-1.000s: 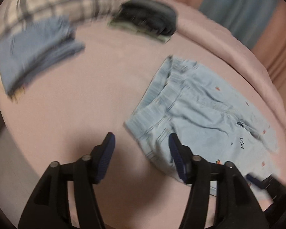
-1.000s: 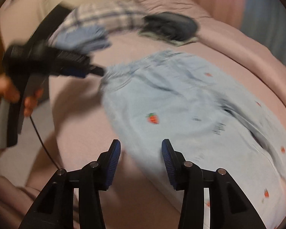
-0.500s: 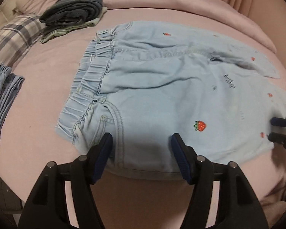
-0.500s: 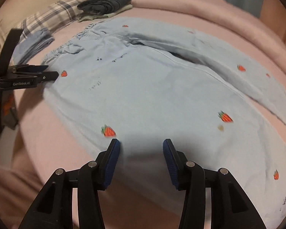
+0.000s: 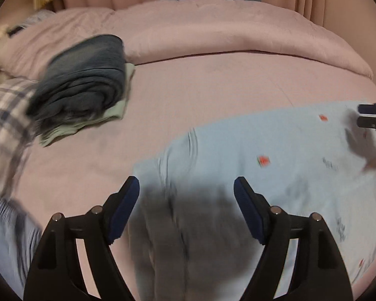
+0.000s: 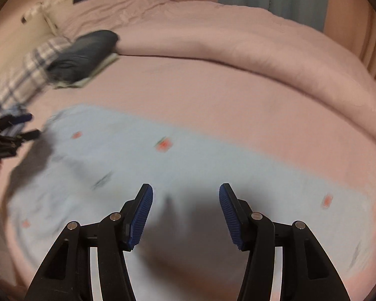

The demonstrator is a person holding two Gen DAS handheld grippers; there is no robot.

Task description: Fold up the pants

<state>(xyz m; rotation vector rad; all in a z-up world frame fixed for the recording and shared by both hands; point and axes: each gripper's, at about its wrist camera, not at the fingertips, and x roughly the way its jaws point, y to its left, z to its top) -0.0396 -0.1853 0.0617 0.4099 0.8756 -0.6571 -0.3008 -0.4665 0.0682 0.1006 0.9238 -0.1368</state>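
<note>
No legible text — pants' [image 5: 275, 155] print blurred.

The light-blue denim pants [image 6: 143, 160] lie on the pink bedsheet [image 6: 200, 85]; behind-left, a folded dark-grey garment [image 6: 85, 55] sits atop a plaid cloth [image 6: 30, 75].

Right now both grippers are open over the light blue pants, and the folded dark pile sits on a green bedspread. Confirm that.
One error: the bedspread is pink, as the left wrist view shows. Otherwise correct: the left gripper and right gripper are open over the light blue pants, and the folded dark pile sits on the bedspread.
</note>
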